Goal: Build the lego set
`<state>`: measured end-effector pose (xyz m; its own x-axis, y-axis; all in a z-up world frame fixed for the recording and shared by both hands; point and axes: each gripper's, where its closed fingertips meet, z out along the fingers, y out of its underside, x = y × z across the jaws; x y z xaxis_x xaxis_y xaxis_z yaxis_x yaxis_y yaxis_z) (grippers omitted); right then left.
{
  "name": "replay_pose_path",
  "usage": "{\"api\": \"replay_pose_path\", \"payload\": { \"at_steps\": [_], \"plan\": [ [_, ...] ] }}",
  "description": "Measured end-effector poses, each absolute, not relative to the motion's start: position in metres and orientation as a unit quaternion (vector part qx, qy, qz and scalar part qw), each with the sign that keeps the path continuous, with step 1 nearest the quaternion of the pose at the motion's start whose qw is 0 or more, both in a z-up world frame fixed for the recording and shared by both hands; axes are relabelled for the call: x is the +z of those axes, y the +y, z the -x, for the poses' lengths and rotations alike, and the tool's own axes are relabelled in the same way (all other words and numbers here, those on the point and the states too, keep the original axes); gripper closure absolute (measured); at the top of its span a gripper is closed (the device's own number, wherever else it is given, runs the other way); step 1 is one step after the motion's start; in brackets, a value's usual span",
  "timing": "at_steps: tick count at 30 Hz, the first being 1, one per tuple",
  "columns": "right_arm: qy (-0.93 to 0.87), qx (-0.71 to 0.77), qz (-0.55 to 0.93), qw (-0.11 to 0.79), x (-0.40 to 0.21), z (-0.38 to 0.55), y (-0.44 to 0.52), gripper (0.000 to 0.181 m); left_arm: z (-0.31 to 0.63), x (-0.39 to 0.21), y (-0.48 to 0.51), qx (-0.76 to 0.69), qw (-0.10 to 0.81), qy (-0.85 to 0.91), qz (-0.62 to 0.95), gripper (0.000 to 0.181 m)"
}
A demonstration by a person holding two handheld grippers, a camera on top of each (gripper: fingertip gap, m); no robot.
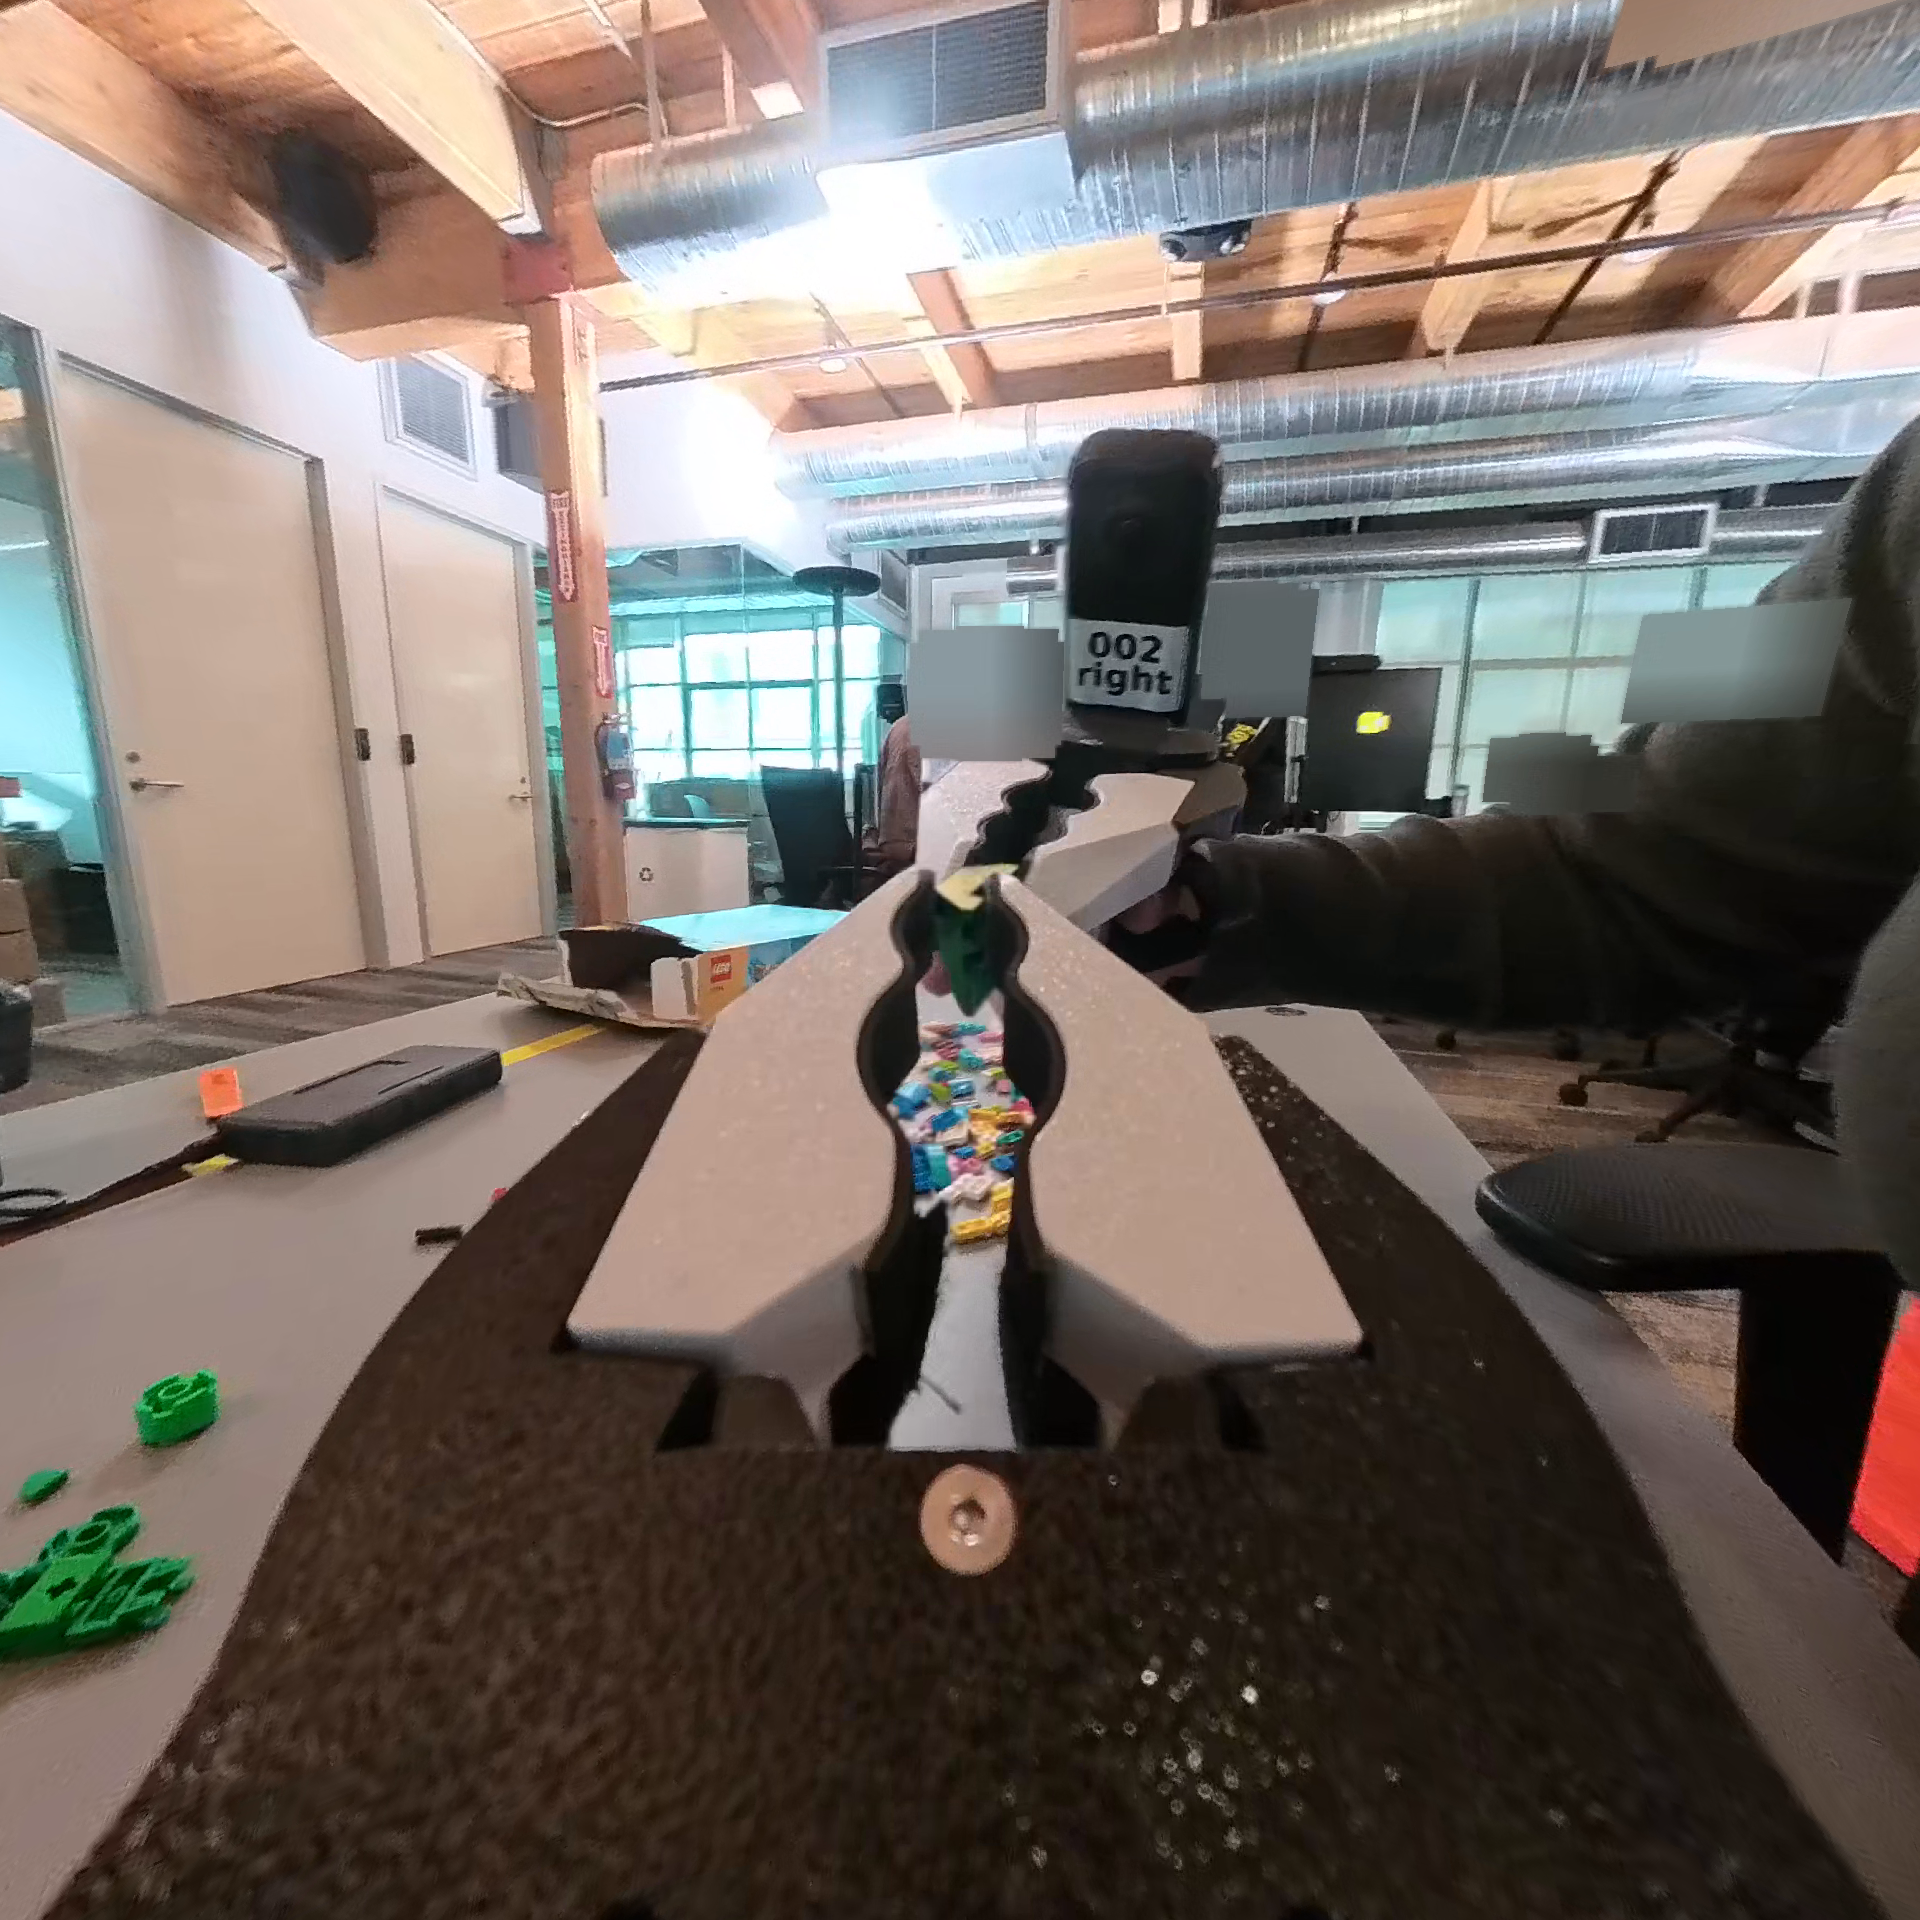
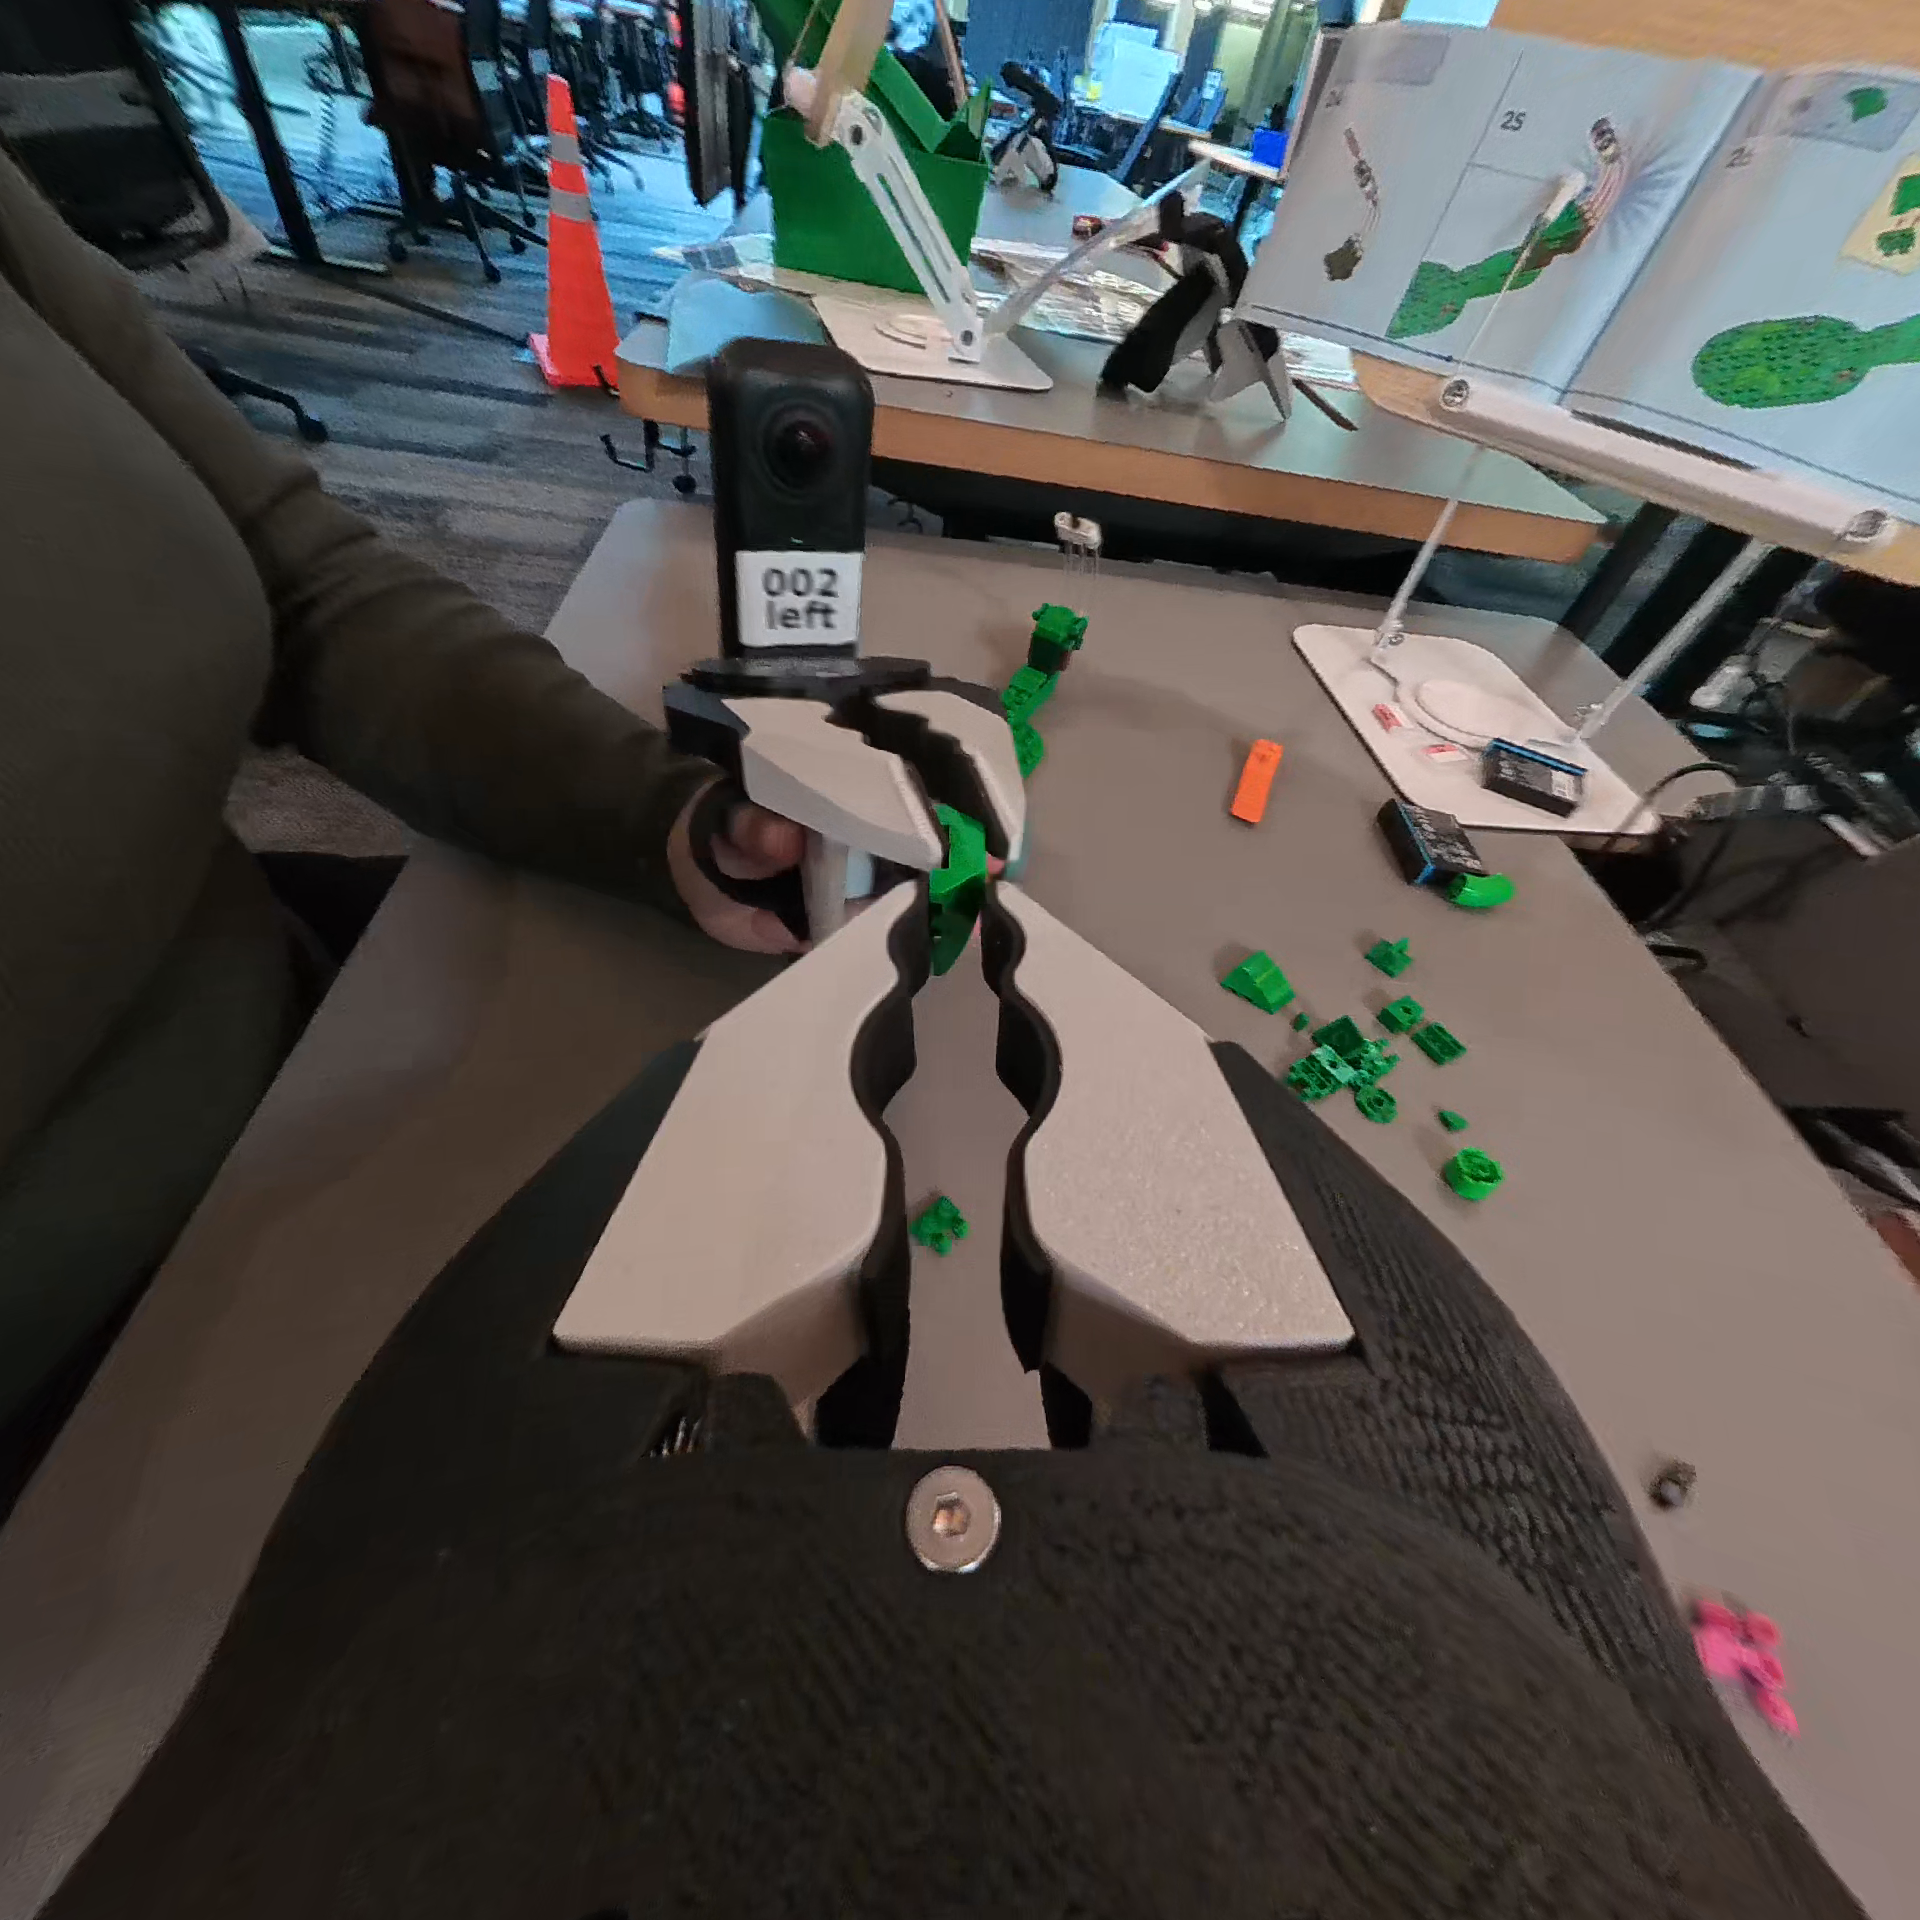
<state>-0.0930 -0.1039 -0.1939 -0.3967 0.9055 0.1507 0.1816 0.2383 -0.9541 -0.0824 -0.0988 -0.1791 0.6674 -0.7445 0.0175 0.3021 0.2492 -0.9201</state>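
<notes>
- Nearest the right wrist camera, the right gripper (image 2: 951, 914) has its fingers drawn nearly together, tips pinching the lower end of a green lego assembly (image 2: 956, 883) held above the grey table (image 2: 1143, 852).
- Facing it, the left gripper (image 1: 961, 894) clamps the same assembly, its tips narrowed onto the piece's upper end.
- Loose green bricks (image 2: 1351, 1049) lie scattered on the table to the right, apart from both grippers.
- One small green piece (image 2: 938, 1224) sits on the table under the right fingers.
- Beyond the left fingers, a heap of mixed coloured bricks (image 1: 961, 1122) lies loose on the table.
- An opened cardboard box (image 1: 717, 961) lies farther back; its contents cannot be seen.
</notes>
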Motion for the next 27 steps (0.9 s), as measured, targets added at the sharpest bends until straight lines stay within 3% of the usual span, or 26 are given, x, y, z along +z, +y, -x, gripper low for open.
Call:
{"api": "replay_pose_path", "payload": {
  "at_steps": [1, 4, 6, 13, 19, 27],
  "plan": [
    [-0.688, 0.461, 0.397, 0.395, -0.195, 0.093, -0.099, 0.173, 0.085, -0.180, -0.095, -0.332, 0.765, 0.206, 0.512, 0.173],
    [-0.676, 0.395, 0.417, 0.461, -0.203, 0.095, -0.074, 0.173, 0.104, -0.170, -0.090, -0.287, 0.802, 0.155, 0.501, 0.128],
    [-0.654, 0.322, 0.422, 0.539, -0.207, 0.096, -0.052, 0.173, 0.112, -0.165, -0.090, -0.268, 0.810, 0.142, 0.501, 0.113],
    [-0.487, 0.257, 0.457, 0.698, -0.214, 0.088, -0.016, 0.173, 0.112, -0.168, -0.089, -0.177, 0.830, 0.159, 0.505, 0.118],
    [-0.510, 0.175, 0.396, 0.743, -0.217, 0.093, -0.016, 0.173, 0.077, -0.183, -0.092, -0.125, 0.817, 0.246, 0.506, 0.126],
    [-0.585, 0.098, 0.329, 0.735, -0.246, 0.092, -0.030, 0.174, 0.069, -0.194, -0.088, -0.122, 0.809, 0.267, 0.510, 0.131]
  ]
}}
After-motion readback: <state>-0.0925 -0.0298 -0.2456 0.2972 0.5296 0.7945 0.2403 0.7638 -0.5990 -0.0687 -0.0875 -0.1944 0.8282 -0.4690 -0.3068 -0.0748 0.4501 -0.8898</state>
